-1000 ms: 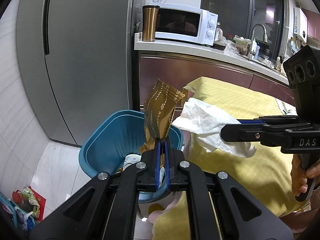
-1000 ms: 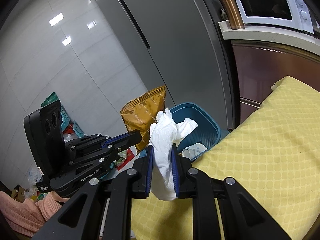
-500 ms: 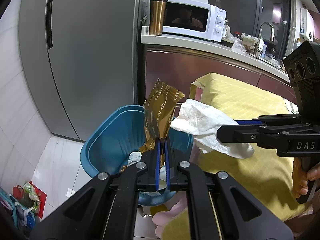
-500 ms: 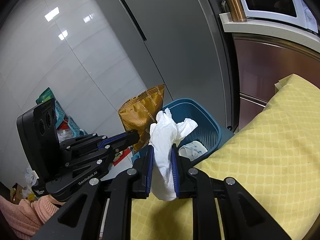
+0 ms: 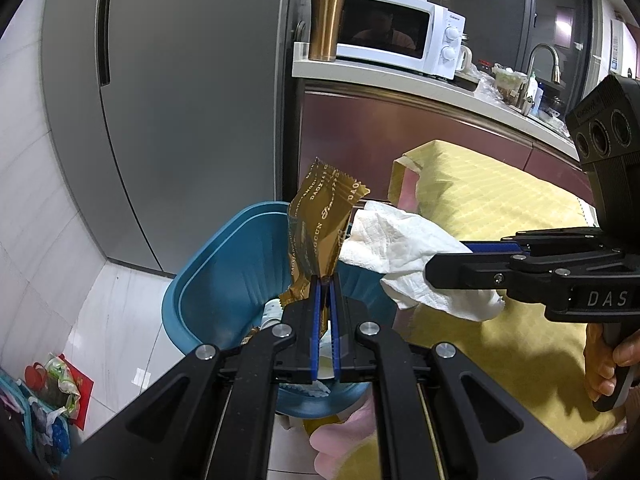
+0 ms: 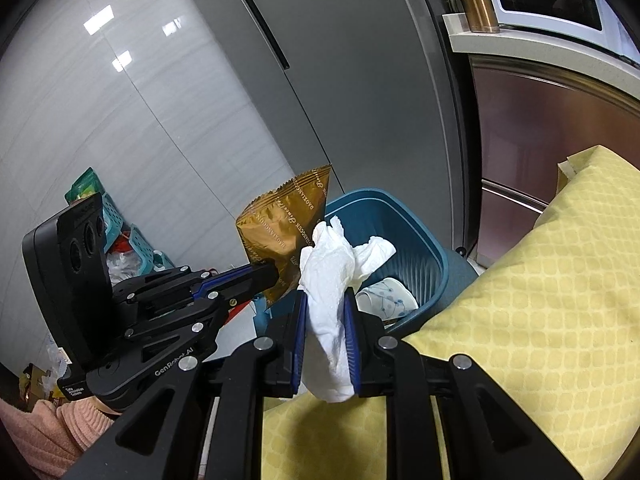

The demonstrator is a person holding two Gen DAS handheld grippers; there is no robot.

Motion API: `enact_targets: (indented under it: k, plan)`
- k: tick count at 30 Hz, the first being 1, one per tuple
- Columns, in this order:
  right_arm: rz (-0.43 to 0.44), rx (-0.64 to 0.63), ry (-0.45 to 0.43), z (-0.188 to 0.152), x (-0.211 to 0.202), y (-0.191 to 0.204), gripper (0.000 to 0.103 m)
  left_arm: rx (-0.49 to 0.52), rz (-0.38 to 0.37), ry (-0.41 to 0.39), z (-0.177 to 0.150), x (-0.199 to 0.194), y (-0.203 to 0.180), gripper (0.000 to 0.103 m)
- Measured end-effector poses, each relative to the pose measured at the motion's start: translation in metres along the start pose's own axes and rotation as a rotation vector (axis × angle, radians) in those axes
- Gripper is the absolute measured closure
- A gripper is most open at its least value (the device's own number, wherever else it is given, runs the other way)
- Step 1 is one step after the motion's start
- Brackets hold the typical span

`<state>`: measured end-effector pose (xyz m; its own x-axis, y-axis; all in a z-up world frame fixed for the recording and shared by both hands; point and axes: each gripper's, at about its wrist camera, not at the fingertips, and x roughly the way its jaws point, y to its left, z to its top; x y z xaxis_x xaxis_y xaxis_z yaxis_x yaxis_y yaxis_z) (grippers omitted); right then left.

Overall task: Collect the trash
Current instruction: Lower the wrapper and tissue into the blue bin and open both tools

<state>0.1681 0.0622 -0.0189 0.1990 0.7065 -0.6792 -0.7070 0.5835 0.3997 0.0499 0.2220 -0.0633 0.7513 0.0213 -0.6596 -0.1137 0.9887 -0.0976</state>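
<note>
My left gripper point(image 5: 325, 280) is shut on a gold snack wrapper point(image 5: 320, 224), which stands upright over the near rim of a blue trash bin point(image 5: 224, 280). My right gripper point(image 6: 325, 296) is shut on a crumpled white tissue point(image 6: 332, 280) and holds it just above the bin's point(image 6: 408, 232) near edge. In the left wrist view the tissue point(image 5: 404, 252) touches the wrapper's right side. The right wrist view shows the wrapper point(image 6: 288, 232) and the left gripper point(image 6: 276, 270) to the left of the tissue. White paper trash lies inside the bin.
A table with a yellow quilted cloth point(image 5: 492, 232) lies right of the bin. A grey fridge point(image 5: 180, 100) stands behind it, and a counter with a microwave point(image 5: 396, 32) and a copper tumbler point(image 5: 326, 24). Bags and baskets point(image 6: 120, 236) clutter the floor at left.
Both grippers, each with its item, have moved closer to the bin and a little lower. The wrapper and the tissue have come together and now touch.
</note>
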Motion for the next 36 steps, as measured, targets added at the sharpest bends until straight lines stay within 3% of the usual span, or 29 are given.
enact_targets:
  k: [22, 26, 28, 36]
  plan:
    - [-0.099, 0.012, 0.109, 0.015, 0.052, -0.005, 0.080, -0.059, 0.022, 0.100, -0.007, 0.044, 0.021, 0.097]
    - [-0.103, 0.024, 0.105, 0.018, 0.054, -0.007, 0.074, -0.077, 0.038, 0.117, -0.007, 0.053, 0.025, 0.082]
    - [-0.104, 0.031, 0.098, 0.019, 0.053, -0.009, 0.068, -0.085, 0.041, 0.118, -0.007, 0.054, 0.027, 0.082]
    - [-0.080, 0.055, 0.057, 0.015, 0.038, -0.018, 0.064, -0.089, 0.052, 0.083, -0.007, 0.041, 0.025, 0.077]
